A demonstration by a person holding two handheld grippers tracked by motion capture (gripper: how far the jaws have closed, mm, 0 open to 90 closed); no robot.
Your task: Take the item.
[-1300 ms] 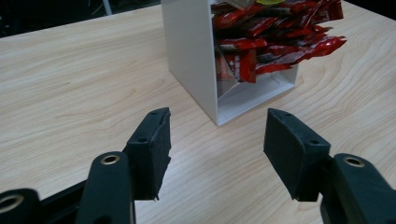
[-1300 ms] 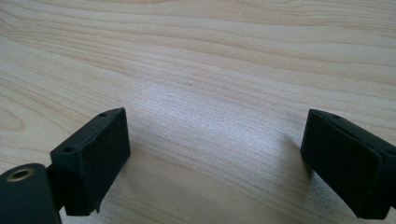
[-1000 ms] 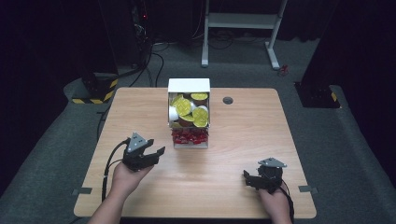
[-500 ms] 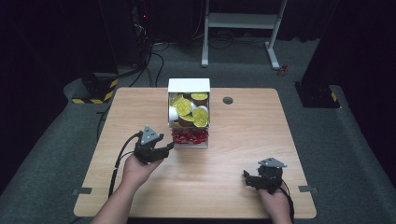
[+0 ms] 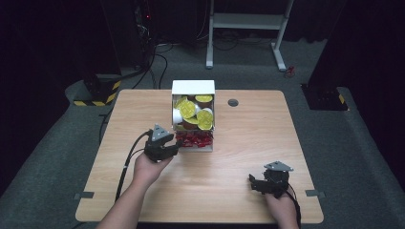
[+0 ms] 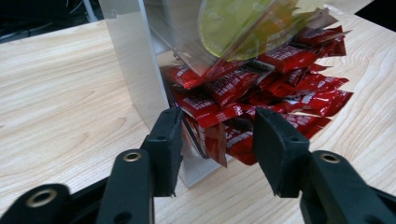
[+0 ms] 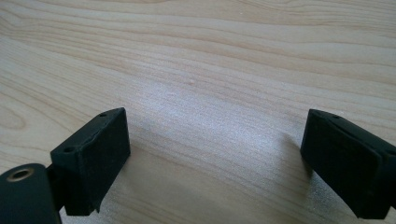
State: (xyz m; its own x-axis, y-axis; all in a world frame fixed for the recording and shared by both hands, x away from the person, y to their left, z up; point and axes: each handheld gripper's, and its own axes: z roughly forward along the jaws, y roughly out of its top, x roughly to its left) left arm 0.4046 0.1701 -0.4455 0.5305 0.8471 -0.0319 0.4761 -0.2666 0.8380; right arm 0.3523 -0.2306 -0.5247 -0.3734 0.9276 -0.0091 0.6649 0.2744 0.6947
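A: What did you see on the left side of the table (image 5: 239,200)?

B: The left gripper (image 5: 168,146) was held up close to the front of the clear dispenser box (image 5: 193,88), near its lower left corner. Its jaws stood apart, about half spread, and nothing was between them yet. In the left gripper view the left gripper (image 6: 217,140) pointed straight at the heap of red packets (image 6: 261,88), with the near wall of the box just beside its left jaw.

A: Where did the packets lie?

B: In the bottom tray of the box, spilling out toward the person. From above, the red packets (image 5: 194,139) showed at the box's open front, just right of the left gripper. One packet hung down right in the gap ahead of the jaws, but I couldn't tell whether either jaw touched it.

A: And above them?

B: Yellow-lidded cups (image 5: 193,112) were piled in the upper part of the box; up close one yellow lid (image 6: 243,23) was blurred behind the clear wall.

A: What about the right?

B: The right gripper (image 5: 260,182) rested low near the front right corner of the table, well apart from the box, the person's hand behind it. In its own view the right gripper (image 7: 215,163) was spread wide over bare wood, holding nothing
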